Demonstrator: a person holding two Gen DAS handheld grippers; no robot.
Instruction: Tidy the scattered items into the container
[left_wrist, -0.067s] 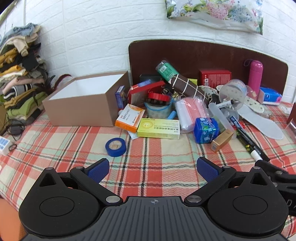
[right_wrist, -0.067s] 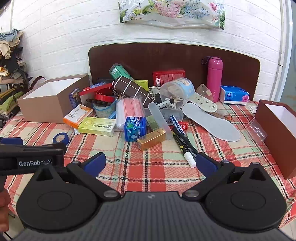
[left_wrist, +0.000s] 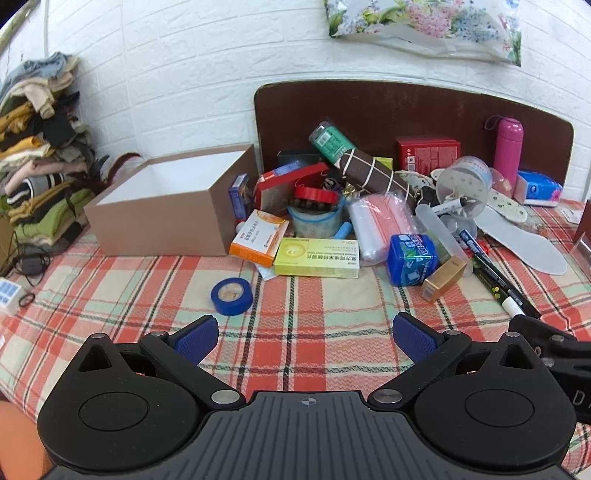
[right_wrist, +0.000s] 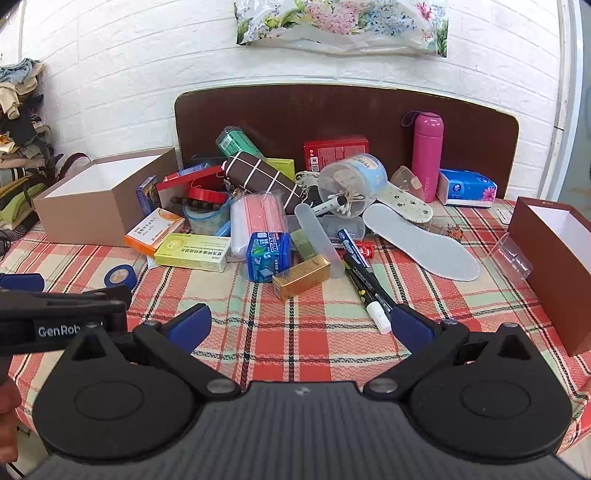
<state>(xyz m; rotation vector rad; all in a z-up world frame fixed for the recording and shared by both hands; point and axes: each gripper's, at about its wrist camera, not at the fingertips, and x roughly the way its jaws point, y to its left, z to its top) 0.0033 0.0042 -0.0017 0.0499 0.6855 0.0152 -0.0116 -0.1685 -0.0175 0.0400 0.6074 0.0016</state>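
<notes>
An open tan box (left_wrist: 159, 218) (right_wrist: 96, 206) stands at the left on the plaid tablecloth; the inside that shows is bare white. Beside it lies a heap of items: an orange medicine box (left_wrist: 258, 236), a yellow-green box (left_wrist: 317, 256) (right_wrist: 192, 253), a blue tape roll (left_wrist: 232, 295) (right_wrist: 120, 277), a blue pack (left_wrist: 412, 258) (right_wrist: 267, 254), a gold box (left_wrist: 441, 278) (right_wrist: 301, 277) and black markers (left_wrist: 498, 284) (right_wrist: 365, 284). My left gripper (left_wrist: 304, 339) is open and empty, near the tape roll. My right gripper (right_wrist: 301, 326) is open and empty, near the gold box.
A second brown box (right_wrist: 554, 266) stands at the right edge. A pink bottle (right_wrist: 426, 155), a tissue pack (right_wrist: 465, 186), insoles (right_wrist: 417, 242) and a clear jar (right_wrist: 351, 182) lie behind. A brown board (left_wrist: 406, 122) leans on the wall. Folded clothes (left_wrist: 37, 155) are stacked at the left.
</notes>
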